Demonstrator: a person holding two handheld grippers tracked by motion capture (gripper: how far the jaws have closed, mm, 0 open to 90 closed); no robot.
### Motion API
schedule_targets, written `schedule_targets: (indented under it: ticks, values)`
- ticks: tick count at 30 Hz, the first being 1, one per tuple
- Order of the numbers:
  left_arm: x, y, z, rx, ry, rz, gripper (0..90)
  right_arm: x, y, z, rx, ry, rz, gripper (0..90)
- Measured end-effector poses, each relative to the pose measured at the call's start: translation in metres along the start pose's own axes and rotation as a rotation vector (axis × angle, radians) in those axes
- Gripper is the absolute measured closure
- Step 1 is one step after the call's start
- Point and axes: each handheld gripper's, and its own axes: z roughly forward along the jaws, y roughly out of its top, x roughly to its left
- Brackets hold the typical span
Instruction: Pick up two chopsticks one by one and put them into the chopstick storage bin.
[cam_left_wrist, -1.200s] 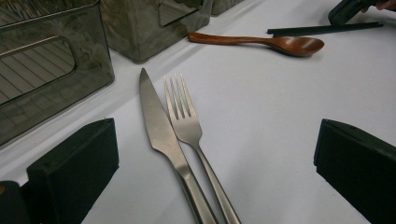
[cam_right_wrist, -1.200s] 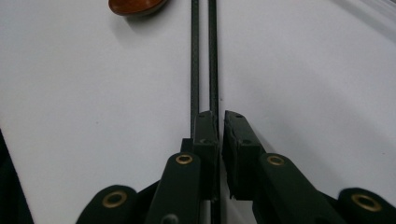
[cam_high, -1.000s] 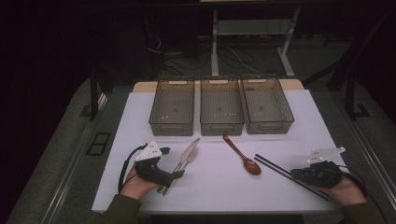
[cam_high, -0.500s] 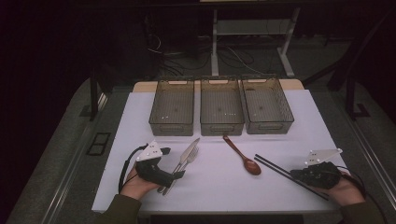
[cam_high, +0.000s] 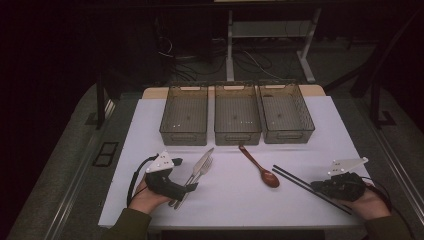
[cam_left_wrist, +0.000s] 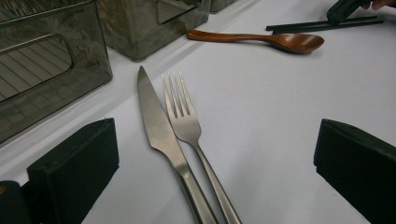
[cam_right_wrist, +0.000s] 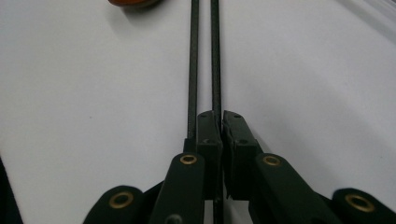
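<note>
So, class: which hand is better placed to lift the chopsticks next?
Right. The right gripper is already shut on one chopstick; the left gripper sits open at the knife and fork.

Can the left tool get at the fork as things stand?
Probably yes. The left tool is open, its jaws standing wide on either side of the fork. But the knife lies against the fork's handle, so a close would likely catch both.

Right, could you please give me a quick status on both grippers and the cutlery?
Left gripper open over knife and fork. Right gripper shut on one chopstick; the other lies just outside. Spoon between, clear of both.
</note>
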Motion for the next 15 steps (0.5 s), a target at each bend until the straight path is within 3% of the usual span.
schedule_targets:
  ticks: [15]
  values:
    - [-0.0006,0.0001,-0.0002,-0.002,-0.002,-0.002,0.0,-0.0024,0.0007,-0.0081,-0.060,0.015,0.025,85.0]
